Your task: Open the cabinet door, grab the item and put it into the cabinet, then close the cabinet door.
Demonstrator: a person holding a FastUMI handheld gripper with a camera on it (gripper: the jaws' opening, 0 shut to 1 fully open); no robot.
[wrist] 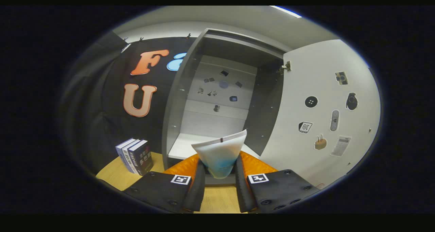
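Observation:
My gripper (220,172) is shut on a pale, cup-like item (221,154) with a bluish base; both fingers press on its sides and its wide rim points ahead. Straight beyond it stands the grey cabinet (176,99), open, with a white bottom shelf (183,145) and small stickers on its back panel. The cabinet door (326,113) is swung wide to the right of the fingers, hinge at its top corner, several stickers on its inner face. The item hangs just in front of the cabinet's opening, above the front lip of the shelf.
Three dark books (135,156) stand upright on the wooden tabletop (112,176), left of the cabinet. The open door forms a wall close on the right. A black cloth wall rises behind the books.

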